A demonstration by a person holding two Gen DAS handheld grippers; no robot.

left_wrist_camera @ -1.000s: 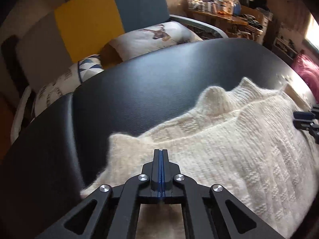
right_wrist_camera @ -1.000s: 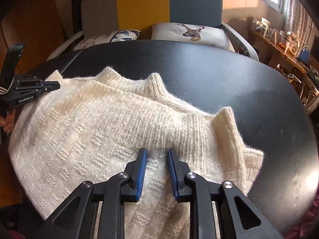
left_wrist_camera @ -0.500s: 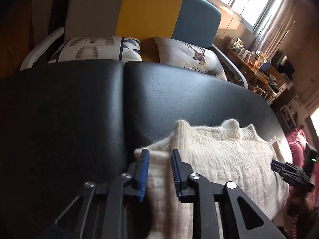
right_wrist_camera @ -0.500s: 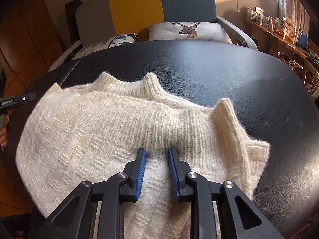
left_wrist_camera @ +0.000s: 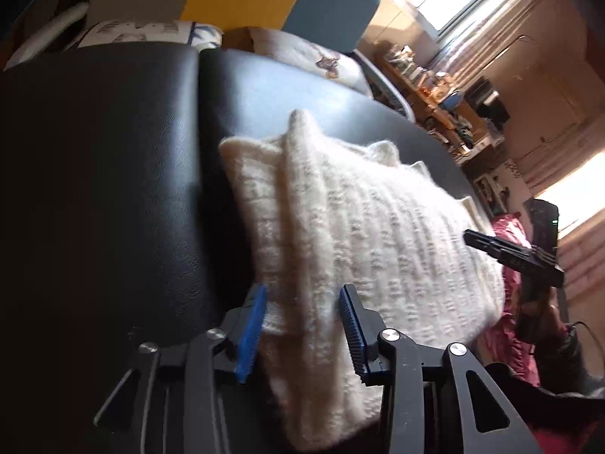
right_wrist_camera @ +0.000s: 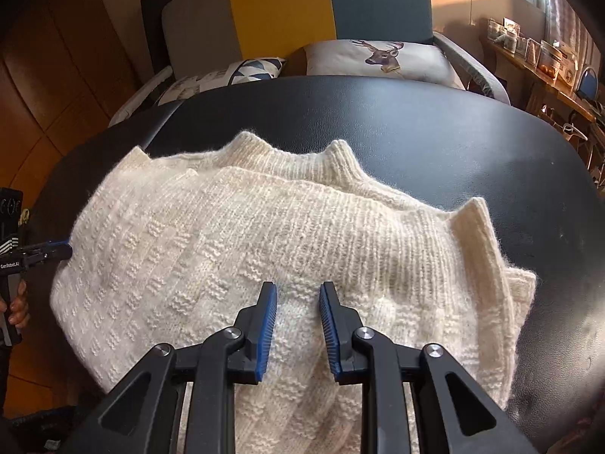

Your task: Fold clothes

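My left tongs (left_wrist_camera: 302, 314) gape wide around the cream sweater (right_wrist_camera: 264, 242)'s edge on the black worktop (right_wrist_camera: 435, 128) — right tongs (right_wrist_camera: 297, 304) parted above its middle; only their camera shows the ribbed collar ahead.

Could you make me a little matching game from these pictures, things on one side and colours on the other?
Things:
1. sweater
2. table top
3. pads on the right gripper
4. middle panel of the sofa back

Colours:
A. yellow
B. cream white
C. blue
D. black

Pairs: 1-B, 2-D, 3-C, 4-A
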